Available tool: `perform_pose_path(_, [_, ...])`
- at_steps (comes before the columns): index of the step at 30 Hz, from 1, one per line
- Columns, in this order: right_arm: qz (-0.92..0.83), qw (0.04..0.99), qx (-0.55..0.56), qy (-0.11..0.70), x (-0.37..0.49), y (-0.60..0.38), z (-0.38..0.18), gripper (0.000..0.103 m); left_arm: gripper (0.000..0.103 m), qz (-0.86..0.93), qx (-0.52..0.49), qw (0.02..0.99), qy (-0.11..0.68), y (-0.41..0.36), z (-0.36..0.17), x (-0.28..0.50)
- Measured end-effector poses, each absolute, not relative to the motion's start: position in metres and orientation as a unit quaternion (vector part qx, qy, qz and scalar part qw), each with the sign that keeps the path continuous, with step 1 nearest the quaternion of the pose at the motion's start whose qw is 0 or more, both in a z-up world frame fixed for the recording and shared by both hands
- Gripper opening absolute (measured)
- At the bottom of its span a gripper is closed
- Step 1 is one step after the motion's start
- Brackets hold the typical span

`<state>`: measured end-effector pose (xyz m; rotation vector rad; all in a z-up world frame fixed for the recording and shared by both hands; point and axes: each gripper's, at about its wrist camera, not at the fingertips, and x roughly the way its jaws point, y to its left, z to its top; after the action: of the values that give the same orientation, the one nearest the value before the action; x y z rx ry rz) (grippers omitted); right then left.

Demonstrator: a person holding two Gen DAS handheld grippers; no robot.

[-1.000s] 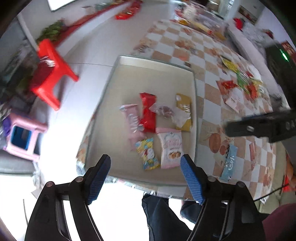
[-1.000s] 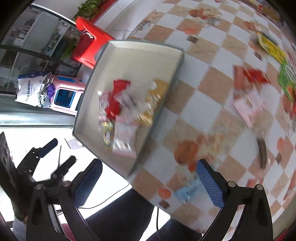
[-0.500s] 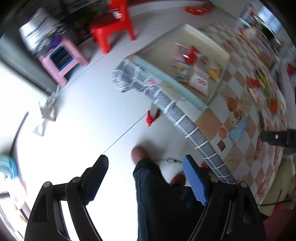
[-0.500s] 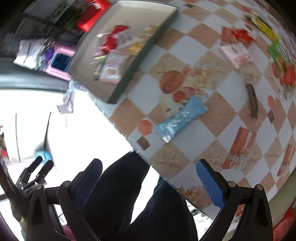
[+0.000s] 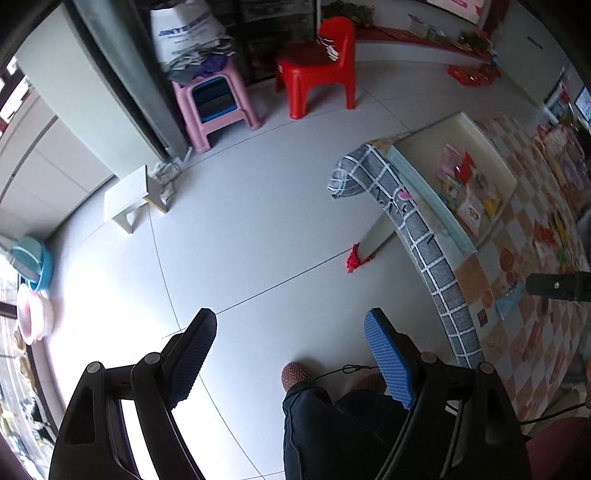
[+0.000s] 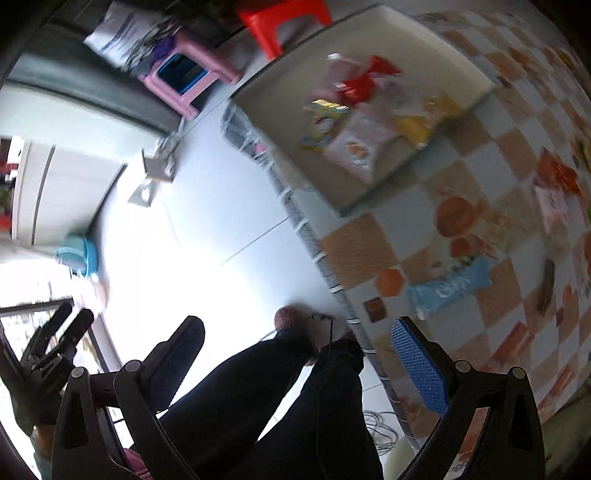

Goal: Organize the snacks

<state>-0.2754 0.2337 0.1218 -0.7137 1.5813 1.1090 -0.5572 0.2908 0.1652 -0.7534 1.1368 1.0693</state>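
My left gripper (image 5: 291, 354) is open and empty, pointing down at the grey floor beside the table's edge. The beige tray (image 5: 443, 144) lies far to its right on the table, with several snack packets (image 5: 469, 184) inside. My right gripper (image 6: 295, 354) is also open and empty, hanging over a person's dark trouser legs (image 6: 295, 398) at the table's edge. In the right wrist view the tray (image 6: 376, 33) holds a pink packet (image 6: 358, 144), a red one (image 6: 365, 79) and a yellow one (image 6: 424, 122). A light blue packet (image 6: 450, 286) lies on the checkered tablecloth (image 6: 354, 243), up and right of the right finger.
A red plastic chair (image 5: 317, 70), a pink stool (image 5: 214, 99), a small white stool (image 5: 129, 192) and a blue basin (image 5: 31, 262) stand on the floor. More snacks (image 5: 554, 236) and a brown bar (image 6: 546, 284) lie loose on the table.
Both views have swung off the tray and table toward the floor and the table's near edge. The tray now sits far up and right. Both grippers stay open and empty.
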Motion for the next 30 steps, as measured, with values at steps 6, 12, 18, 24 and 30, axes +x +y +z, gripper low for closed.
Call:
perform_pose_path(6, [0.465,0.508,-0.301,0.659,-0.285,0.241,0.12,0.102,0.085,0.476,-0.337,0.64,0.5,0.29,0.165,-0.567])
perform_pose_path(12, [0.456,0.5,-0.304,0.67,-0.286,0.24,0.114,0.102,0.085,0.482,-0.342,0.639,0.492,0.283,0.169,-0.575])
perform_pose_path(18, [0.456,0.493,-0.315,0.671,-0.292,0.243,0.11,0.102,0.085,0.49,-0.354,0.629,0.488,0.276,0.168,-0.582])
perform_pose_path(24, [0.462,0.484,-0.329,0.666,-0.297,0.246,0.108,0.102,0.085,0.504,-0.366,0.619,0.479,0.269,0.168,-0.59])
perform_pose_path(30, [0.462,0.481,-0.33,0.668,-0.297,0.247,0.106,0.102,0.085,0.51,-0.379,0.612,0.47,0.268,0.167,-0.594])
